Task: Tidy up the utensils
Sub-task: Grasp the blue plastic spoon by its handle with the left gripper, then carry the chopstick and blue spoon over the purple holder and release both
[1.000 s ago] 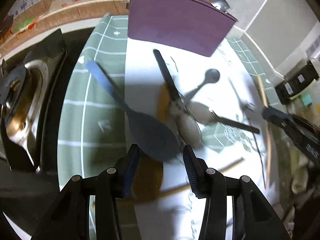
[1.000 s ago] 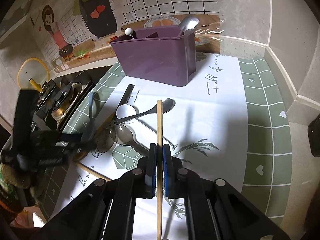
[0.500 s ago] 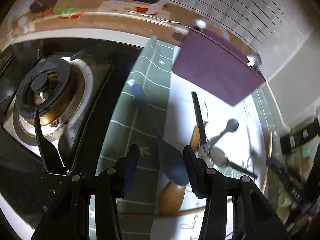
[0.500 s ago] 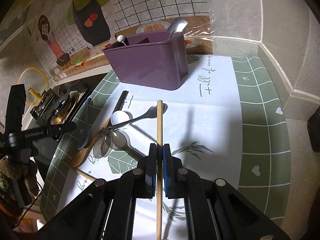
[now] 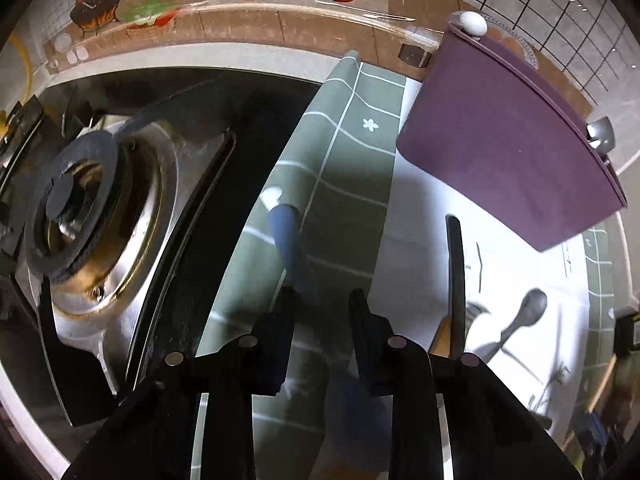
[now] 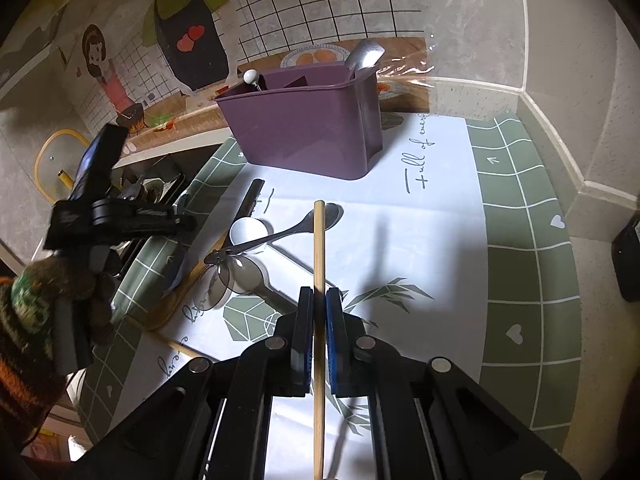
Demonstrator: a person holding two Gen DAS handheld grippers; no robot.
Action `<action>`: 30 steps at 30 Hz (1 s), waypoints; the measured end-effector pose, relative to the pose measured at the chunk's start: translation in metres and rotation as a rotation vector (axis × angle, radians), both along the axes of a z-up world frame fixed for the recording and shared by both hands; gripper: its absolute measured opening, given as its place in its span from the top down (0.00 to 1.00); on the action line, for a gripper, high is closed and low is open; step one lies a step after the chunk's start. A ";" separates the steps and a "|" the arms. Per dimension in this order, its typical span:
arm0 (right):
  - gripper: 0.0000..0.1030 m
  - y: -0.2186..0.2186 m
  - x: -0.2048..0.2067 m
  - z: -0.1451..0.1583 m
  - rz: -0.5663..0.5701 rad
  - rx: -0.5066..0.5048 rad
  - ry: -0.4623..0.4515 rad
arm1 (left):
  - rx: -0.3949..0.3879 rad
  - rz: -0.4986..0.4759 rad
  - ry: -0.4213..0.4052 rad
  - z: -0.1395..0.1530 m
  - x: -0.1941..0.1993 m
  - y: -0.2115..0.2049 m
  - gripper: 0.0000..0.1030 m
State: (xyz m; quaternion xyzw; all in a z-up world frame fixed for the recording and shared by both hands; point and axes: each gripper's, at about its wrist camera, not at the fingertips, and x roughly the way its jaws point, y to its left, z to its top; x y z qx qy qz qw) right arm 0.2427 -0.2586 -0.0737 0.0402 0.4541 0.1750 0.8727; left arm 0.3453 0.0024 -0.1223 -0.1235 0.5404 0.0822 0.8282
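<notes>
We had the left wrist camera looking steeply down, close over the mat (image 5: pixel 344 184) beside the stove burner (image 5: pixel 76 200). Our right wrist camera faced the purple caddy (image 6: pixel 304 132) from farther back. Both views shared caddy and mat.

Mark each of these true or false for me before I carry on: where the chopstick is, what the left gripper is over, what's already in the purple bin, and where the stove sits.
1. The right gripper is shut on a wooden chopstick. True.
2. The purple bin is empty. False: a metal spoon and a white-knobbed utensil already stand in it.
3. The left gripper is clamped on the blue spatula. False: its jaws have just been closing, but a gap shows beside the handle lying between them.
4. A gas burner sits beside the green mat. True.
5. The bin lies tipped on its side. False: it stands upright on the mat.
</notes>
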 end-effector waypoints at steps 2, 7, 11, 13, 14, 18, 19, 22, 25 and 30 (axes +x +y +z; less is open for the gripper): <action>0.95 -0.002 -0.001 0.002 -0.003 0.002 -0.005 | -0.014 0.015 0.001 0.000 0.002 0.001 0.81; 0.95 -0.013 -0.006 0.009 -0.007 0.038 -0.020 | -0.117 -0.085 -0.037 0.010 -0.023 -0.006 0.90; 0.95 -0.019 -0.006 0.013 -0.009 0.055 -0.022 | -0.116 -0.158 -0.077 0.026 -0.057 -0.015 0.90; 0.95 -0.018 -0.004 0.014 -0.009 0.050 -0.023 | -0.162 -0.158 -0.098 0.034 -0.071 -0.013 0.90; 0.95 -0.018 -0.003 0.013 -0.007 0.051 -0.020 | -0.173 -0.157 -0.106 0.038 -0.072 -0.013 0.90; 0.95 -0.012 0.000 0.010 0.011 0.050 -0.010 | -0.207 -0.162 -0.143 0.050 -0.080 -0.008 0.90; 0.95 -0.009 0.001 0.010 0.017 0.046 -0.006 | -0.213 -0.162 -0.153 0.054 -0.083 -0.006 0.90; 0.95 -0.004 0.003 0.013 0.030 0.046 -0.012 | -0.220 -0.150 -0.178 0.065 -0.089 0.002 0.90; 0.95 0.000 0.003 0.024 0.039 0.062 -0.035 | -0.233 -0.139 -0.220 0.081 -0.096 0.009 0.90; 0.95 0.005 0.004 0.067 0.053 0.076 -0.138 | -0.235 -0.174 -0.355 0.136 -0.100 0.009 0.90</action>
